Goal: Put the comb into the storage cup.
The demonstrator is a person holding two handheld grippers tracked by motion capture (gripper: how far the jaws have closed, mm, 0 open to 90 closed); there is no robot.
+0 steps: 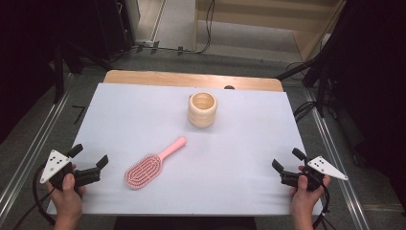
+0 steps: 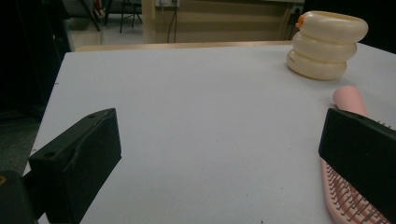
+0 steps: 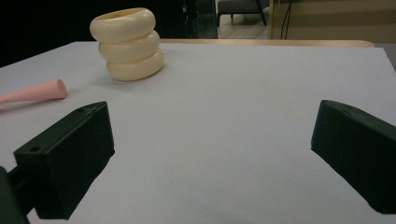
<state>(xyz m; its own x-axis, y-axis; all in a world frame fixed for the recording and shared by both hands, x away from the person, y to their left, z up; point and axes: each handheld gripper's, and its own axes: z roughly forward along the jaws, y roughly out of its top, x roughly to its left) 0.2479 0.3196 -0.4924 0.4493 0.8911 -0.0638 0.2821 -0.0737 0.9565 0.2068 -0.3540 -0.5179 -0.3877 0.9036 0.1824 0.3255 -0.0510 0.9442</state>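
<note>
Pink hairbrush (image 1: 148, 166), item one, high view: lies flat on the white desk (image 1: 143, 110), bristle head toward the person, handle slanting away toward the cream ribbed cup (image 1: 202, 109), well apart from it. Left tongs (image 1: 90, 160) rest at the desk's near left corner, jaws spread, holding nothing, the brush head just beside them. Right tongs (image 1: 283, 160) sit at the near right corner, likewise spread and empty.

Left gripper view: brush head (image 2: 348, 200) partly behind the right-hand jaw, handle tip showing past it; cup (image 2: 326, 44) stands farther off.

Right gripper view: jaws wide, bare desk between them; handle tip (image 3: 39, 91) at far left, cup (image 3: 129, 43) upright beyond.

Handling note (a judgement): the brush is nearest the left tongs. Take it at the neck or handle, not the bristles, jaws square across its width.
</note>
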